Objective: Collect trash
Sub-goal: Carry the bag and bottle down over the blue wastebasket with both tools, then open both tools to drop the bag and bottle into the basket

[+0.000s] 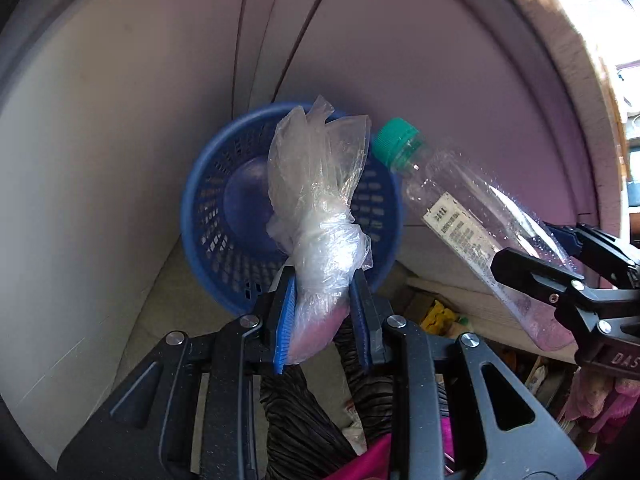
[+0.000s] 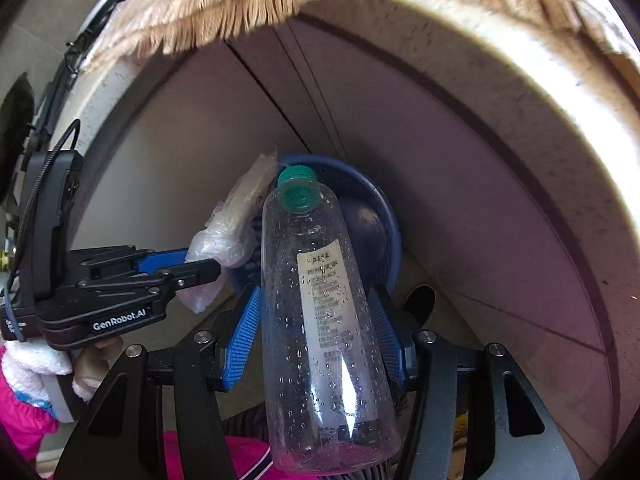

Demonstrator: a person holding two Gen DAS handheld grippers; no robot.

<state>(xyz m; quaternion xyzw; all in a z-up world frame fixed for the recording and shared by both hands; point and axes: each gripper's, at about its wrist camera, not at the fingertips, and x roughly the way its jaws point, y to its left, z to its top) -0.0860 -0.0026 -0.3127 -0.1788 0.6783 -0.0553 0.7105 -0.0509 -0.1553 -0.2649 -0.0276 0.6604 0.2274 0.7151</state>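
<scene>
Item: left gripper (image 1: 322,312) clamped on our crumpled plastic bag (image 1: 320,208); right gripper (image 2: 316,332) clamped on clear bottle (image 2: 320,320); both near blue basket (image 1: 208,216). Risk: light bag drifts past rim, bottle bounces out

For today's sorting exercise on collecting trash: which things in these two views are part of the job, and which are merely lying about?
Part of the job:
- crumpled plastic bag, clamped in the left gripper
- clear bottle with green cap, clamped in the right gripper
- blue basket, ahead of both

Lying about:
- yellow item on the floor
- fringed cloth overhead
</scene>
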